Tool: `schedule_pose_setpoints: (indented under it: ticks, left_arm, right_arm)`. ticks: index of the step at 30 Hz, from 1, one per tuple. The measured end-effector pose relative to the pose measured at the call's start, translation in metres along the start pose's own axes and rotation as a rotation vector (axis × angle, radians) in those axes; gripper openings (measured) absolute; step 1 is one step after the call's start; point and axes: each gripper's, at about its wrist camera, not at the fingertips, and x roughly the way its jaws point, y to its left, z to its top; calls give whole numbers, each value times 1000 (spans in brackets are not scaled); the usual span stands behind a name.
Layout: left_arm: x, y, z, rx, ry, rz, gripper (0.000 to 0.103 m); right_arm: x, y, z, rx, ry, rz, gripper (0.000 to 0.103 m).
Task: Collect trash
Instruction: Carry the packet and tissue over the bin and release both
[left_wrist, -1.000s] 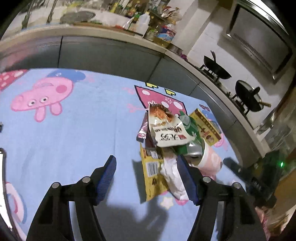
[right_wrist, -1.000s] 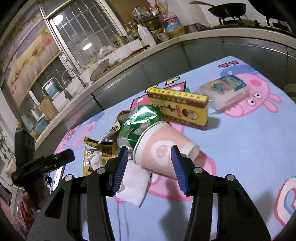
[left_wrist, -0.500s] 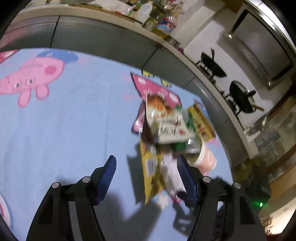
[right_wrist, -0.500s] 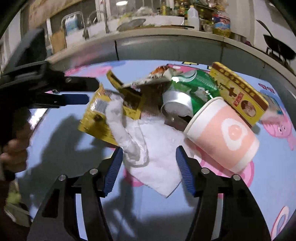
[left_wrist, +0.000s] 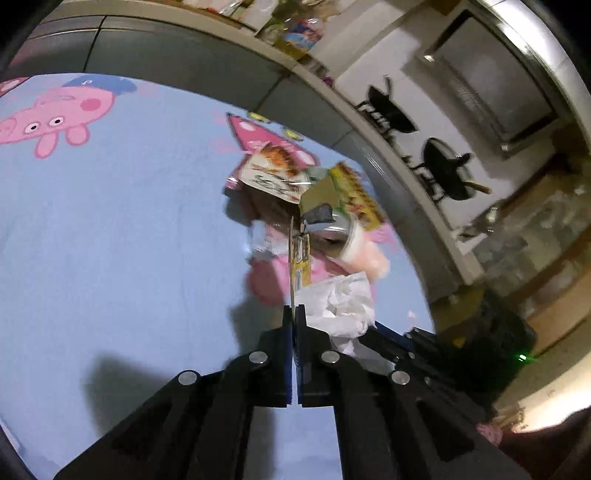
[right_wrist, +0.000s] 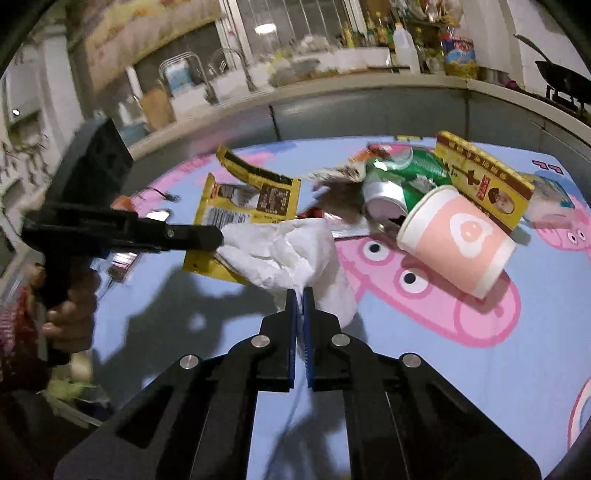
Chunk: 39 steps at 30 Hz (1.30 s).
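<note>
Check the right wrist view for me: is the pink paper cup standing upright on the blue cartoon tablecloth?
No. The pink paper cup lies on its side on the blue cartoon tablecloth, its open mouth facing the crushed green can.

Place: it was a home kitchen, seen at night under indoor light.
Stove: two black pans (left_wrist: 391, 109) stood on a gas burner against a white wall, under a steel hood (left_wrist: 495, 85).
Sink: two curved metal taps (right_wrist: 207, 70) rose at the counter (right_wrist: 332, 99), in front of a barred window (right_wrist: 295, 18).
Supplies: bottles and jars (right_wrist: 402, 40) of oil and sauces stood crowded along the counter, beside a white plastic jug.
Cabinets: grey cabinet fronts (left_wrist: 166, 51) ran under the counter around the corner.
Table: the table (left_wrist: 110, 240) was covered with a blue cloth with pink cartoon pigs, which looked like a family home.
</note>
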Motion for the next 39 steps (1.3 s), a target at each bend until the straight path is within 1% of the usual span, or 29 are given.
schedule_pose_setpoints:
  ticks: [2, 5, 6, 8, 10, 11, 12, 14, 17, 19, 21, 25, 26, 27, 29, 31, 32, 34, 36, 37, 38, 39]
  left_arm:
    - [-10, -7, -4, 13, -16, 2, 2]
    - [-11, -28, -2, 45, -14, -38, 2]
    - [-6, -38, 0, 69, -9, -43, 2]
    - [5, -56, 4, 117, 5, -56, 2]
    - [24, -82, 9, 176, 29, -83, 1]
    - [33, -92, 12, 198, 34, -88, 1]
    - [44, -103, 16, 221, 44, -100, 1]
    - [66, -123, 22, 259, 72, -122, 1]
    - [114, -166, 33, 349, 137, -151, 1]
    - [142, -189, 37, 391, 166, -171, 1]
    - [178, -219, 41, 439, 209, -183, 1]
    - [253, -272, 47, 508, 287, -164, 1]
    - [269, -283, 48, 527, 301, -155, 1]
    - [294, -299, 49, 557, 317, -135, 1]
    - [323, -313, 52, 577, 341, -108, 1]
    - [359, -326, 56, 574, 372, -67, 1]
    - [368, -330, 56, 574, 378, -58, 1]
    - [393, -336, 57, 575, 393, -29, 1]
    - [408, -336, 57, 571, 402, -6, 2]
    - [415, -336, 58, 569, 403, 10, 17]
    - [422, -335, 58, 567, 403, 40, 43]
    - [425, -334, 59, 564, 393, 62, 53]
  right_arm:
    - [-16, -1, -5, 22, -27, -4, 3]
    - [-37, -16, -13, 95, -67, 8, 3]
    - [-42, -20, -13, 105, -79, -6, 3]
    - [-55, -32, -15, 116, -112, -63, 3]
    - [-68, -50, -19, 158, -139, -114, 3]
    - [-80, -66, -24, 202, -155, -172, 3]
    - [-88, -80, -23, 233, -165, -199, 3]
    - [-110, -109, -33, 308, -200, -252, 3]
    - [-136, -149, -44, 407, -242, -336, 3]
    - [-153, -180, -54, 485, -272, -385, 3]
    - [-173, -215, -62, 568, -310, -439, 3]
    - [-198, -281, -77, 742, -372, -467, 3]
    - [-204, -300, -79, 787, -391, -474, 3]
    - [-208, -318, -81, 822, -403, -488, 3]
    - [-210, -348, -86, 884, -398, -499, 3]
    - [-205, -368, -84, 917, -386, -502, 4]
    - [-201, -380, -84, 927, -370, -511, 6]
    - [-194, -393, -85, 942, -348, -511, 7]
    - [-189, -402, -87, 953, -336, -516, 8]
    - [-186, -405, -85, 953, -329, -518, 10]
    - [-183, -409, -84, 952, -319, -522, 17]
    - [-180, -411, -84, 956, -311, -520, 24]
